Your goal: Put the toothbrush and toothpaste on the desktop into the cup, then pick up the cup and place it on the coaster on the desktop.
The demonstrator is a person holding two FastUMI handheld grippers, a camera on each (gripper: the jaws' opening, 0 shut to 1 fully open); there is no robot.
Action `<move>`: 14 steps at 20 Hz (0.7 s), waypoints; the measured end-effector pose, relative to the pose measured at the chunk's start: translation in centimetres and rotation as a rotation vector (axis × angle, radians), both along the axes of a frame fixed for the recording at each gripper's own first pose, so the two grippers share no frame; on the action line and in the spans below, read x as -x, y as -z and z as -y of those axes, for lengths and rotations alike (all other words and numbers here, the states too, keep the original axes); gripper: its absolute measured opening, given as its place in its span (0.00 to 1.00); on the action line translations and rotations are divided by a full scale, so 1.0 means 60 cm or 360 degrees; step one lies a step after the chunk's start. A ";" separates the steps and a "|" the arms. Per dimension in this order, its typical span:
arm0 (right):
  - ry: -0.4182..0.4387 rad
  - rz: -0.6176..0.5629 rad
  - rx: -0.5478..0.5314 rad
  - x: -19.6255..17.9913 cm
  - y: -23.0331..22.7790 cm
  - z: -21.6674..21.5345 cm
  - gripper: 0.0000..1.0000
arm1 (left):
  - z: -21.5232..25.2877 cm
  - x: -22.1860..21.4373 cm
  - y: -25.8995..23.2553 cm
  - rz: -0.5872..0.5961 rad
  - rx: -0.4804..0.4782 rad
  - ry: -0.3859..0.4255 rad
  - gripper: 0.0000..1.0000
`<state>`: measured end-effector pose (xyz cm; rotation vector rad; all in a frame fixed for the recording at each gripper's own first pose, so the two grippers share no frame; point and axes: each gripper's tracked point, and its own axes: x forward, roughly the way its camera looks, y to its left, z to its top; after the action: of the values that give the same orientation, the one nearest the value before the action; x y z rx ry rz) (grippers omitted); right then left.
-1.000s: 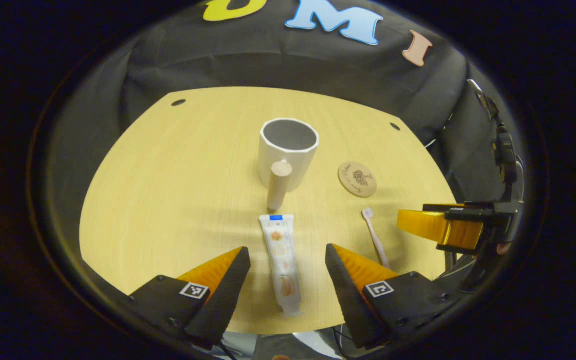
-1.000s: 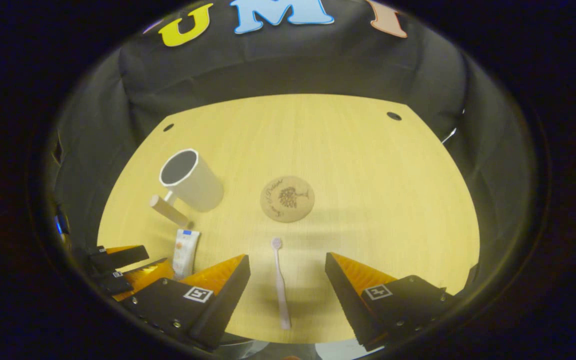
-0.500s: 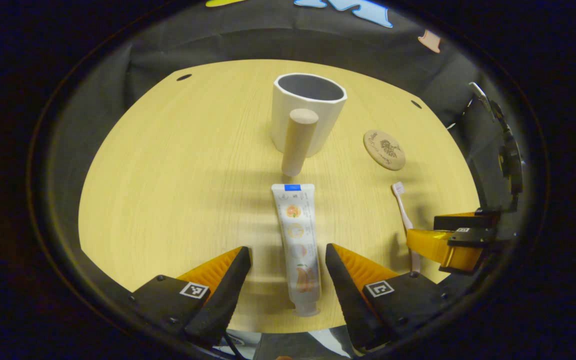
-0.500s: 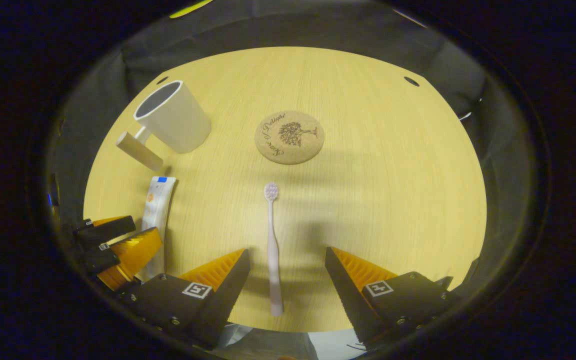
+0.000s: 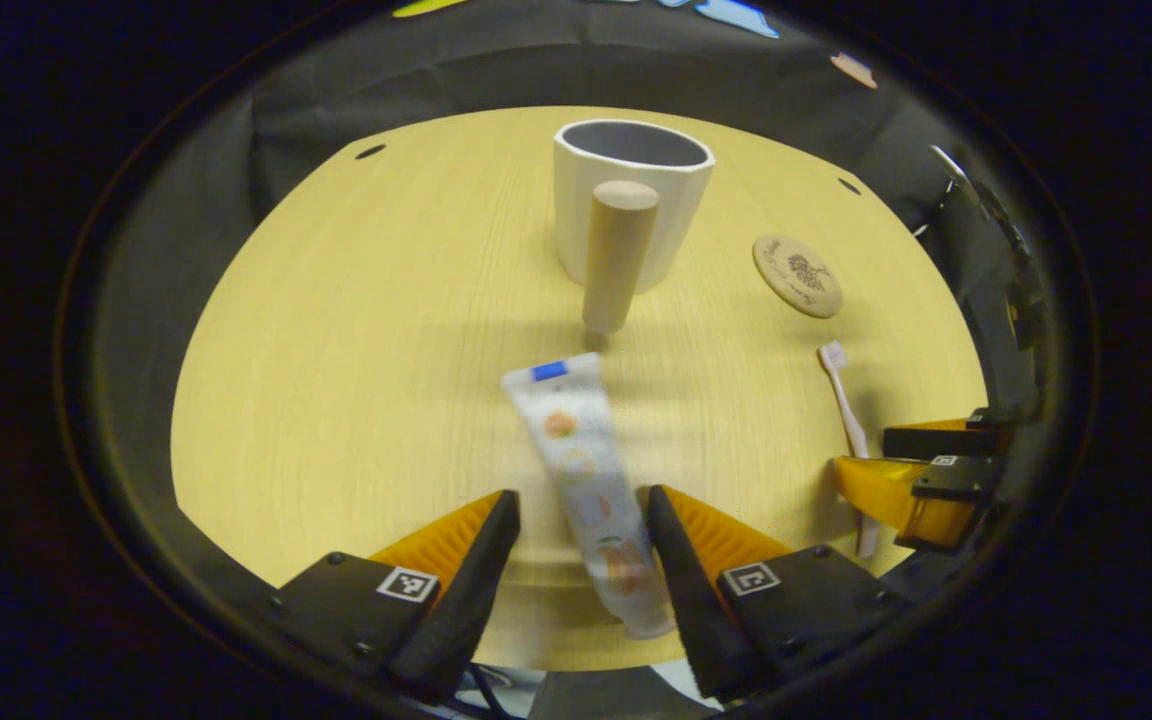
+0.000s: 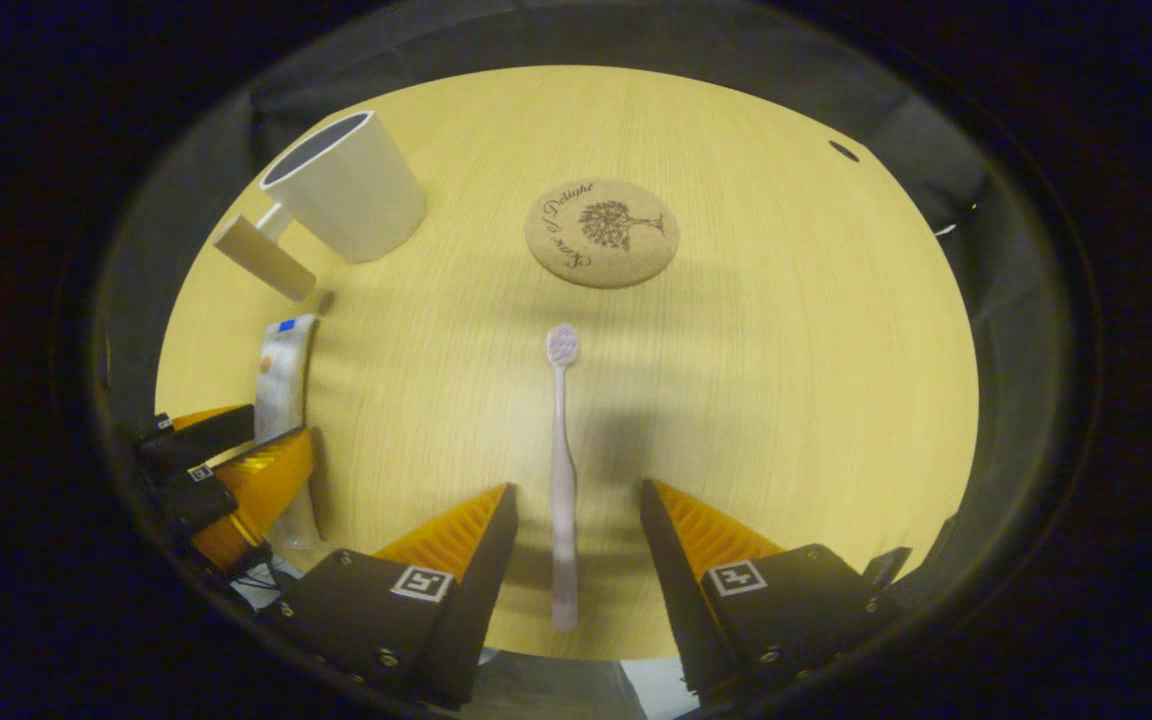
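Observation:
The white toothpaste tube [image 5: 579, 465] lies slanted on the wooden desktop between the fingers of my left gripper [image 5: 576, 512]. The gripper is open; its right finger touches the tube, its left finger stands apart. Beyond the tube stands the white cup [image 5: 636, 190] with its wooden handle [image 5: 616, 255] facing me. The pale pink toothbrush [image 6: 561, 470] lies straight between the fingers of my open right gripper [image 6: 572, 510], touched by neither, its head [image 6: 563, 343] pointing at the round cork coaster [image 6: 602, 232]. The cup [image 6: 346, 185] is at upper left there.
The desktop [image 6: 786, 350] has bare wood to the right of the toothbrush and small holes near its far corners. Black cloth walls close off the back. Each gripper shows at the other's side: the right one [image 5: 921, 480], the left one [image 6: 236, 465].
Both grippers came lower and nearer the desktop, and their fingers narrowed a little. The toothpaste tube swung askew, its far end shifting left against the left gripper's right finger.

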<state>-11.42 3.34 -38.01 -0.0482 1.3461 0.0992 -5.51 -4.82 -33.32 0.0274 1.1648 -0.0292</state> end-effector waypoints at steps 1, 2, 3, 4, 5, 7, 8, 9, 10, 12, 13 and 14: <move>0.0006 0.0006 -0.0004 -0.006 0.001 0.000 0.77 | 0.004 -0.006 0.001 0.0022 -0.0001 0.0020 0.80; 0.0057 0.0011 -0.0018 -0.006 -0.002 -0.003 0.58 | 0.005 -0.007 0.002 0.0025 -0.0004 0.0027 0.69; 0.0094 -0.0004 -0.0033 -0.002 -0.005 -0.003 0.38 | 0.008 -0.011 0.003 0.0027 0.0003 0.0035 0.58; 0.0110 -0.0016 -0.0041 -0.004 0.000 -0.001 0.18 | 0.006 -0.011 0.003 0.0026 0.0003 0.0024 0.43; 0.0149 0.0031 -0.0056 -0.015 -0.010 0.002 0.18 | 0.005 -0.015 -0.001 0.0033 -0.0002 0.0014 0.42; 0.0177 -0.0004 -0.0080 -0.015 -0.005 0.001 0.04 | 0.004 -0.015 0.001 0.0037 0.0027 -0.0019 0.31; 0.0186 -0.0037 -0.0095 -0.010 -0.004 0.001 0.03 | 0.007 -0.014 0.001 0.0001 0.0055 -0.0038 0.24; 0.0203 -0.0031 -0.0111 -0.014 -0.006 0.001 0.03 | 0.009 -0.019 -0.001 0.0018 0.0082 -0.0051 0.25; 0.0211 -0.0027 -0.0127 -0.013 -0.004 0.001 0.02 | 0.013 -0.019 -0.002 0.0015 0.0124 -0.0057 0.25; 0.0227 -0.0034 -0.0150 -0.012 -0.003 0.002 0.03 | 0.010 -0.020 -0.006 0.0022 0.0151 -0.0084 0.25; 0.0236 -0.0034 -0.0152 -0.013 -0.003 0.004 0.02 | 0.005 -0.022 -0.014 0.0036 0.0160 -0.0100 0.25; 0.0242 -0.0030 -0.0156 -0.013 -0.005 0.006 0.02 | 0.002 -0.023 -0.023 0.0050 0.0174 -0.0111 0.25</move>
<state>-10.63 2.98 -37.71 0.1380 1.3578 0.0375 -4.13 -4.92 -31.96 -0.1094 1.1308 -0.0307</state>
